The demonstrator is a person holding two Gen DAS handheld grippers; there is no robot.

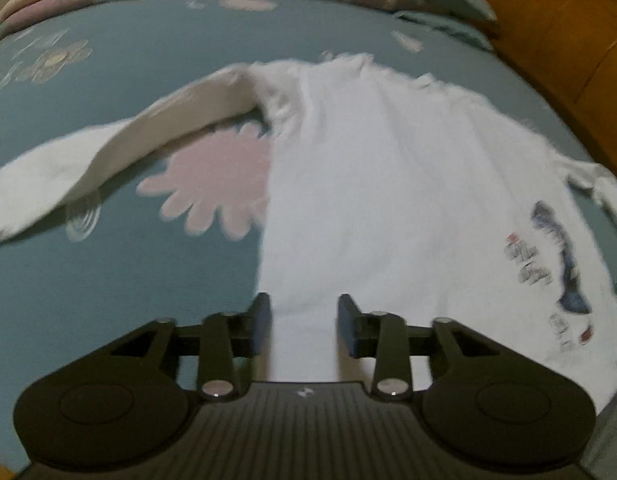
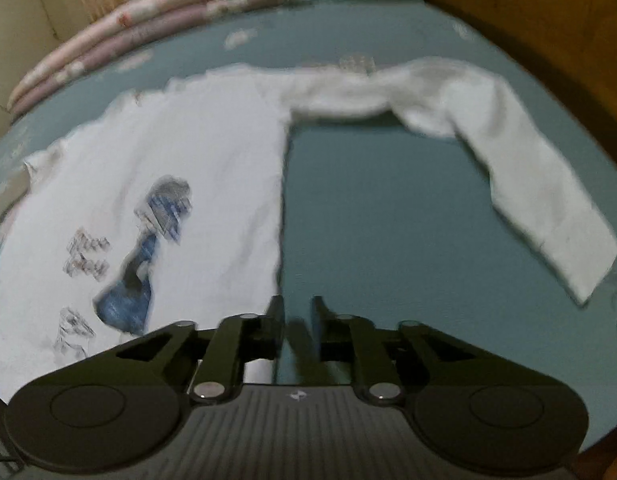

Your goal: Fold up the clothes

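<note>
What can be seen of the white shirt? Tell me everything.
The white shirt is long-sleeved, of soft knit-looking cloth, spread flat on the blue flowered bedspread with its hem nearest the cameras. A blurred blue and grey print with small markings sits on its body. One sleeve stretches out sideways; the other sleeve goes out, then bends back toward the hem. The left gripper stands open over the hem; the right gripper, open, sits beside the shirt's side edge.
</note>
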